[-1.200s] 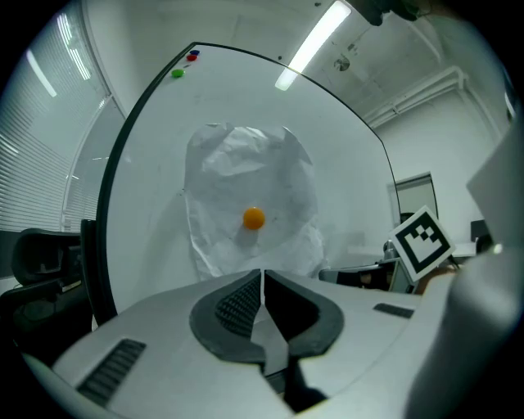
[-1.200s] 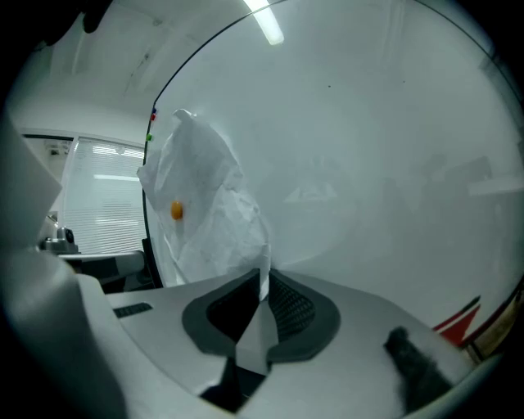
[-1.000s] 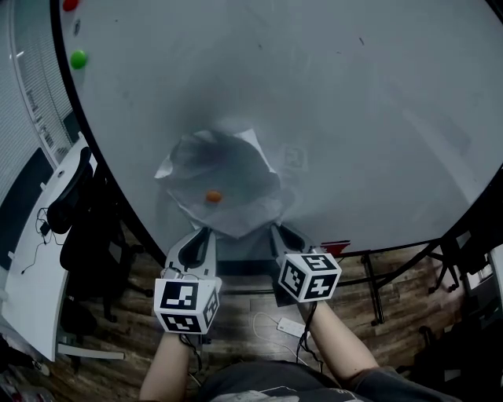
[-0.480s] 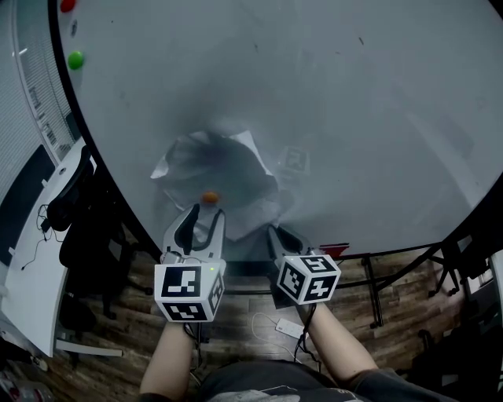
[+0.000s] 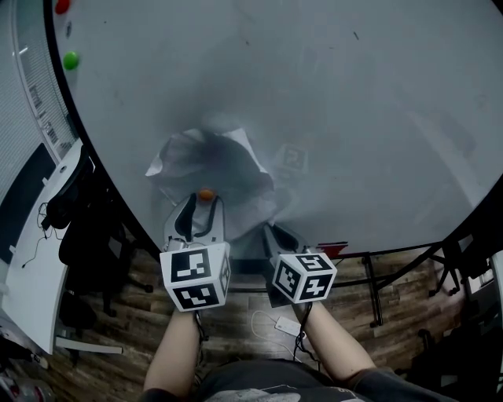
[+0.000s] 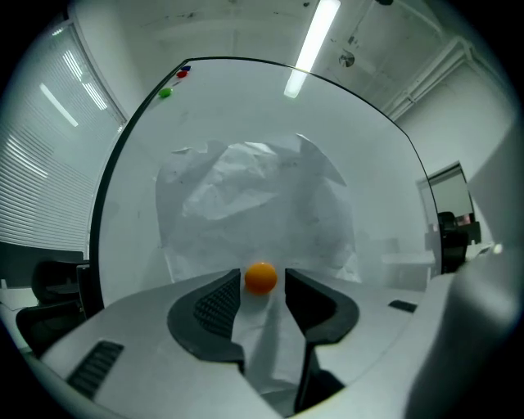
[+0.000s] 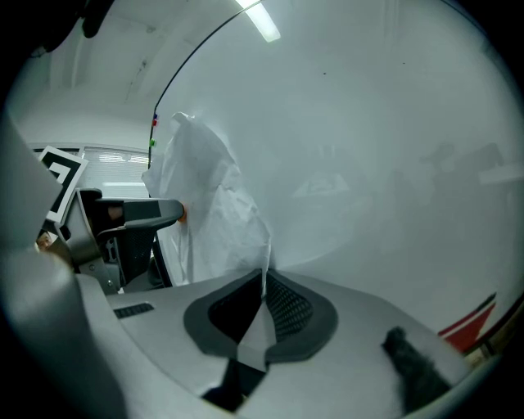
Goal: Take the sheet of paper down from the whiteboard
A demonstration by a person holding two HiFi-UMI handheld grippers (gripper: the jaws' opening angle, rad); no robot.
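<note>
A crumpled white sheet of paper (image 5: 208, 161) hangs on the whiteboard (image 5: 338, 102), pinned by an orange magnet (image 5: 206, 193). My left gripper (image 5: 203, 204) is open, and its two jaws stand either side of that orange magnet (image 6: 261, 277) against the paper (image 6: 254, 204), with a narrow gap on each side. My right gripper (image 5: 269, 230) is shut on the sheet's lower right corner. In the right gripper view the paper (image 7: 209, 192) runs down into the right gripper (image 7: 264, 288), and the left gripper (image 7: 139, 213) shows at the left.
Red (image 5: 61, 5) and green (image 5: 71, 59) magnets sit at the board's top left. A black chair (image 5: 75, 216) and a white desk (image 5: 31, 275) stand at the left. The board's stand legs (image 5: 373, 302) rest on the wooden floor. A red item (image 5: 334, 250) lies on the board's ledge.
My left gripper has opened and risen from the paper's lower edge to the orange magnet, which now sits between its jaws. The right gripper has kept its hold and place.
</note>
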